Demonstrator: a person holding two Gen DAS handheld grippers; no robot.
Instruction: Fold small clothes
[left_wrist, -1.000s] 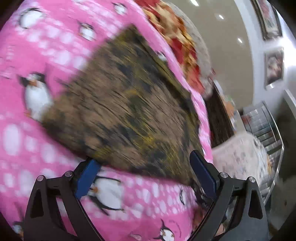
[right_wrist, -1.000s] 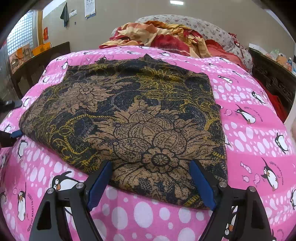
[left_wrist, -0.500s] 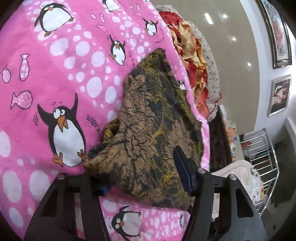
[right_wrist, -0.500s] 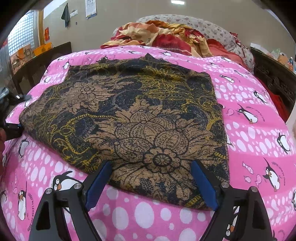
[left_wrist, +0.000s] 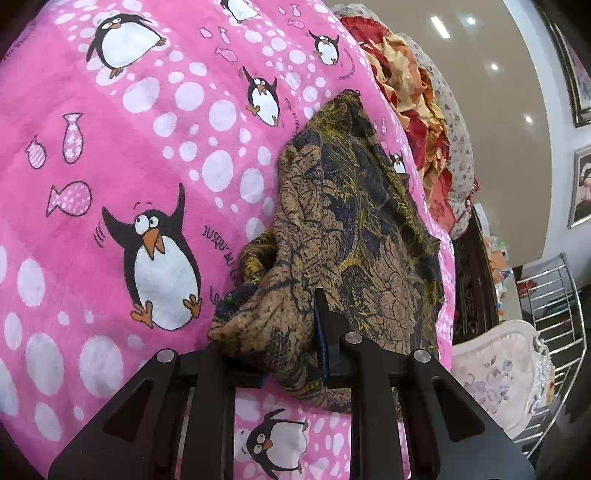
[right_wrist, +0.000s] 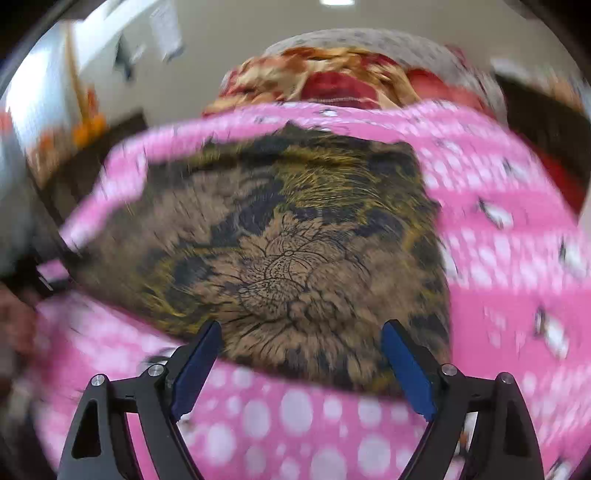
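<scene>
left wrist view: our left gripper (left_wrist: 291, 354) is clenched on a bunched corner of the batik cloth (left_wrist: 347, 236), which trails away ahead of it over the pink penguin blanket (left_wrist: 129, 147). we should keep that pinch firm and lift before sweeping across. in the right wrist view, our right gripper (right_wrist: 301, 365) gapes wide, the cloth's near hem (right_wrist: 303, 363) between its fingers; we'd seat it lower before closing.

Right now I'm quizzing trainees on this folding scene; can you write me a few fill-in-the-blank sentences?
1. The left claw is shut on the brown ____ garment.
2. The right claw is ____.
3. The pink blanket is printed with ____.

Missing words: floral; open; penguins
</scene>
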